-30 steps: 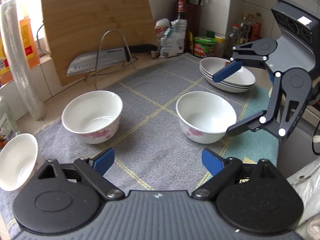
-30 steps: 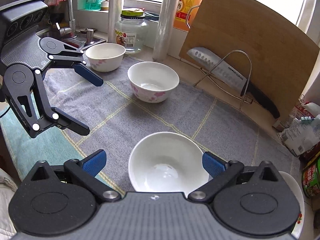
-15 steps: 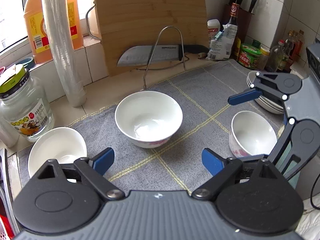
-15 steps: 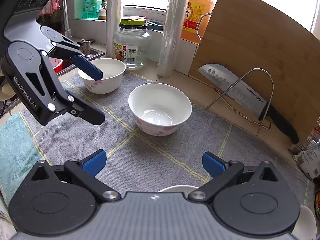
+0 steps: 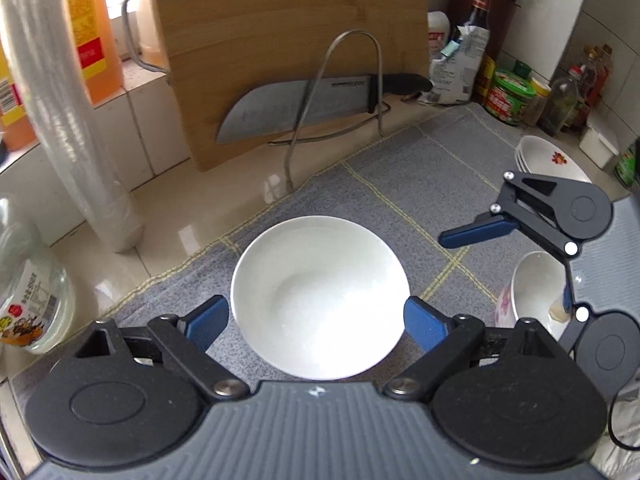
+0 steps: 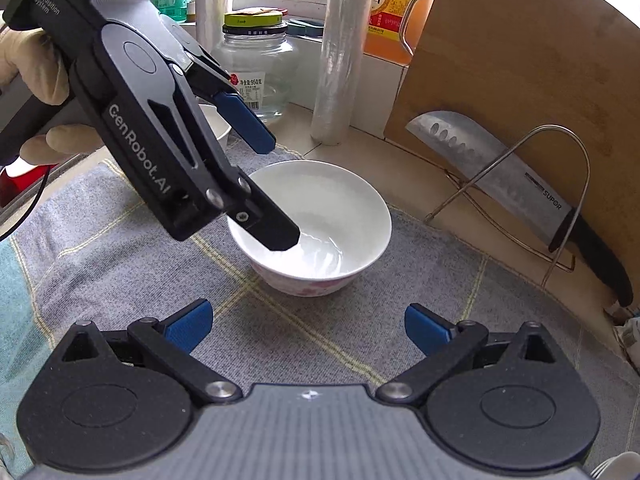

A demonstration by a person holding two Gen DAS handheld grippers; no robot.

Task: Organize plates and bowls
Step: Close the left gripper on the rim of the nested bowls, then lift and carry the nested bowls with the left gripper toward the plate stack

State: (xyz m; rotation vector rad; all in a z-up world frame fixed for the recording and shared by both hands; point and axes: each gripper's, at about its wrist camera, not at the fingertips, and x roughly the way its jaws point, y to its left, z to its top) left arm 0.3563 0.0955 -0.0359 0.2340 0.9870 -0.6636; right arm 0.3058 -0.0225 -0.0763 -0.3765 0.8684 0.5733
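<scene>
From the left wrist view, the left gripper [image 5: 316, 322] has its two blue fingers [image 5: 206, 322] wide apart, and they hold nothing. A white bowl [image 5: 320, 296] sits between the fingers on the gray cloth [image 5: 400, 184]. One finger is just beside each side of the bowl, but you cannot tell if they touch its rim. Off to the right of the fingers is the right gripper [image 5: 504, 268], with its fingers apart over a second bowl [image 5: 532, 292] that has pink flowers on its side. Farther ahead of that bowl is a stack of plates [image 5: 548, 160]. Straight ahead of the fingers, past the cloth, a big knife [image 5: 304, 104] rests in a wire stand [image 5: 352, 92] against a wooden board [image 5: 280, 20]. Ahead and to the left stand a roll of plastic wrap [image 5: 72, 120] and a glass jar [image 5: 28, 292]. From the right wrist view, the right gripper [image 6: 310, 326] also has its blue fingers [image 6: 188, 324] far apart with only gray cloth [image 6: 460, 272] between them. The white bowl [image 6: 320, 232] stands ahead of the fingers, well clear of them. The left gripper [image 6: 276, 196] comes in from the upper left, held by a gloved hand [image 6: 28, 76]. Its fingers are apart, and the near dark finger hangs over the bowl's rim while the blue one is behind the bowl. Ahead and to the right of the fingers are the knife [image 6: 492, 176] and the wooden board [image 6: 520, 60]. Behind the bowl stand the plastic wrap [image 6: 340, 60] and the jar [image 6: 260, 56].
</scene>
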